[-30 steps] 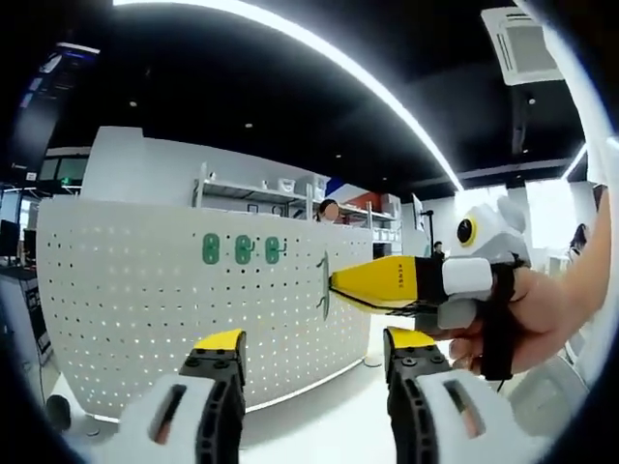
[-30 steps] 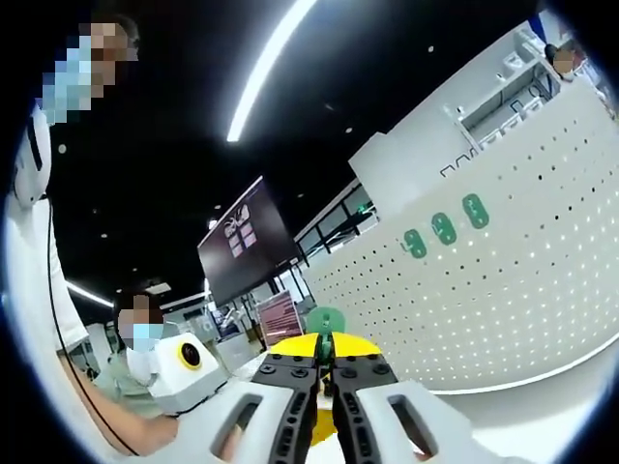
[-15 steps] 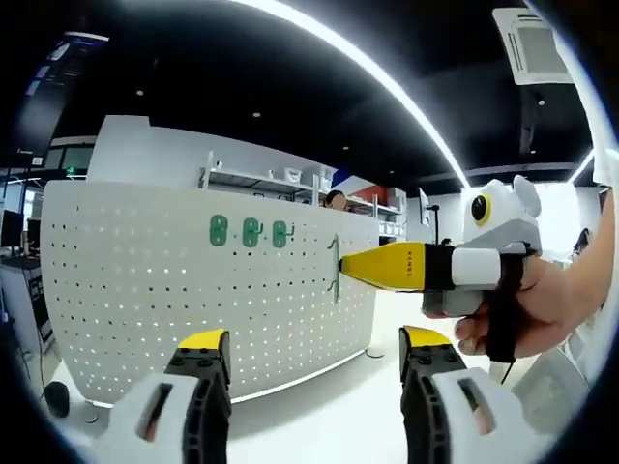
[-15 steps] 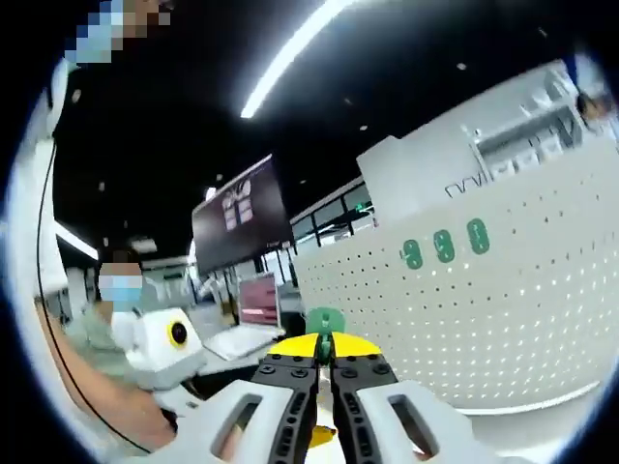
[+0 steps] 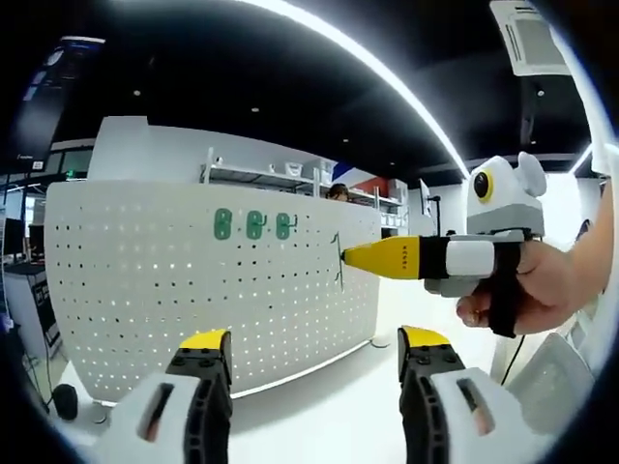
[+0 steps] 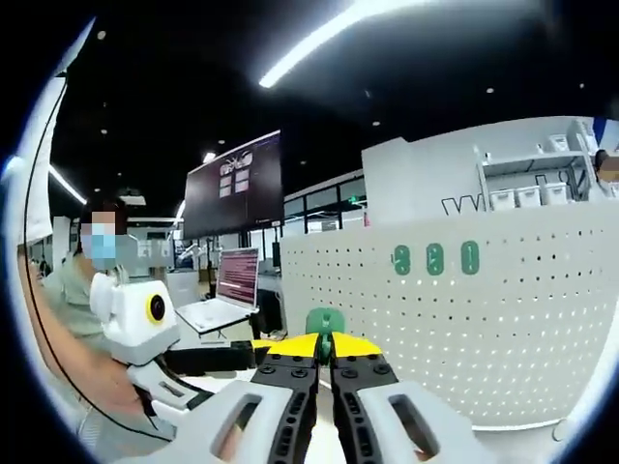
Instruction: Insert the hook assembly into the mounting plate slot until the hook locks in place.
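The white perforated mounting plate (image 5: 174, 300) stands upright ahead of me, with three green hooks (image 5: 253, 224) side by side near its top. My left gripper (image 5: 315, 343) is open and holds nothing, its yellow-tipped fingers (image 5: 208, 340) low before the plate. My right gripper (image 5: 360, 259) comes in from the right, shut on a thin green hook assembly (image 5: 338, 263) whose tip is near the plate's right part; contact is unclear. In the right gripper view the hook assembly (image 6: 325, 321) sticks up from my shut right gripper (image 6: 325, 356), with the plate (image 6: 464, 329) and green hooks (image 6: 435, 258) beyond.
A hand (image 5: 542, 290) holds the right gripper at the right. A masked person (image 6: 92, 280) sits on the left, with a laptop (image 6: 232, 290) and a large dark screen (image 6: 232, 188) behind. Shelves (image 5: 261, 179) rise behind the plate. The white floor (image 5: 319, 416) lies below.
The right gripper with the hook has levelled out and drifted slightly right in the left view. The right gripper view has rolled until the plate appears upright. Both jaw states are unchanged.
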Action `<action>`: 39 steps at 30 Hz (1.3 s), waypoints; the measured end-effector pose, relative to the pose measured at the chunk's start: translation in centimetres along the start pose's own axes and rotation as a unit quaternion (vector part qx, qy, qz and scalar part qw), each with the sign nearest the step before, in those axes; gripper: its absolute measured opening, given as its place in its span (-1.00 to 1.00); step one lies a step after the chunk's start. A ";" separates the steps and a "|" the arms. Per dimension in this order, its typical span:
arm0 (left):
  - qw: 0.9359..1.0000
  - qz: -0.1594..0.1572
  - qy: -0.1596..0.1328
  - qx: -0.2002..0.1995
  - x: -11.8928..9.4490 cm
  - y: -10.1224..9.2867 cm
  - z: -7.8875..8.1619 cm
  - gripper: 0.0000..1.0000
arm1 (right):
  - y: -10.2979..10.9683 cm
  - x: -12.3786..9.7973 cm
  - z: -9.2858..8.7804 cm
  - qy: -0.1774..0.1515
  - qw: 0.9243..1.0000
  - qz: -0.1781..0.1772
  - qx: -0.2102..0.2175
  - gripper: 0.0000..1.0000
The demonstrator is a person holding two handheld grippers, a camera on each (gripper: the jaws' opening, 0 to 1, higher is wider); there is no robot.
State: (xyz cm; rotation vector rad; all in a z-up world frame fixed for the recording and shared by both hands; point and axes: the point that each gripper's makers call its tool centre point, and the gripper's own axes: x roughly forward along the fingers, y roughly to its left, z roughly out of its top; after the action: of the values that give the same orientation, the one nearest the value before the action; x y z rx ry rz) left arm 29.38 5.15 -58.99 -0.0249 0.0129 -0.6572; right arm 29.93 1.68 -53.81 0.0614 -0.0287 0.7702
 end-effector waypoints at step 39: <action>1.000 0.019 0.023 -0.005 -2.7 1.4 -1.9 0.39 | -9.1 -0.1 3.6 -0.021 0.993 -0.119 0.001 -0.98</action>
State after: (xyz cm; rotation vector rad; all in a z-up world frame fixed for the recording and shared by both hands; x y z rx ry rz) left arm 28.06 7.92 -60.95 -0.0198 0.0607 -0.6204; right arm 36.16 -5.10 -50.67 0.0809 -0.0608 0.5300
